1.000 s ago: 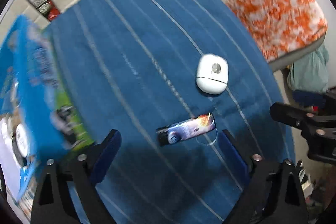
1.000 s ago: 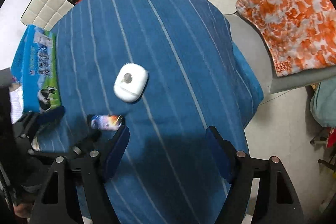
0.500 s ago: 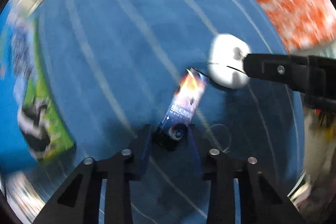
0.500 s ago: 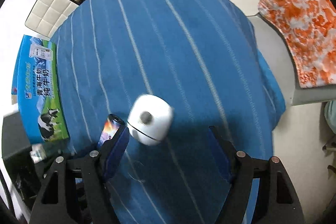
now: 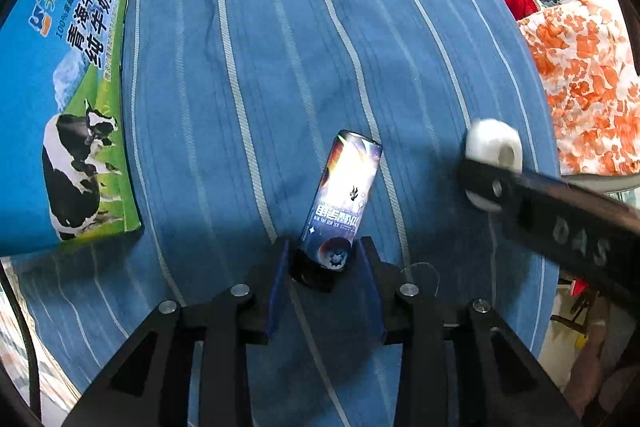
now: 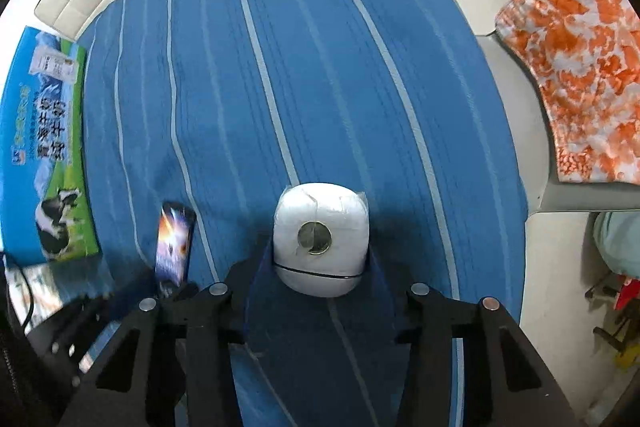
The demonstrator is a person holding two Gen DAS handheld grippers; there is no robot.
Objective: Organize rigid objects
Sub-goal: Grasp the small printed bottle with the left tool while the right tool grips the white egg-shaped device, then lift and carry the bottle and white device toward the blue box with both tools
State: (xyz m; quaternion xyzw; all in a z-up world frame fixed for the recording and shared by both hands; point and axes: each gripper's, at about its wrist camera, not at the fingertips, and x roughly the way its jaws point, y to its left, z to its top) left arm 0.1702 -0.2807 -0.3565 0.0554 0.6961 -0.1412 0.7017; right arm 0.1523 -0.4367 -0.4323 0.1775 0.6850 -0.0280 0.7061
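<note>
Lying flat at the far left of the blue striped tablecloth [image 5: 248, 39], a blue and green milk carton box [image 5: 76, 99] printed with a black-and-white cow sits at the cloth's left edge, well apart from the 2 grippers. To its right, near the middle of the near side, the left gripper [image 5: 326, 259] is closed on the near end of a slim dark box [image 5: 344, 195] with a bright space print, its 2 blue-lined fingers [image 5: 278, 287] pressing the box's long sides while the far end points away across the cloth. The same slim box shows in the right wrist view [image 6: 175, 243], just left of the right gripper. Further right, the right gripper [image 6: 320, 267] is closed around a rounded white case [image 6: 320, 247] with a round metallic disc on its top face, and the case's near, lower half sits between the fingers. From the left wrist view that white case [image 5: 494, 145] appears beyond the dark bar of the right gripper, near the slim box but not touching it. At the far right, off the table, an orange and white patterned fabric [image 6: 576, 67] is draped over a grey seat.
</note>
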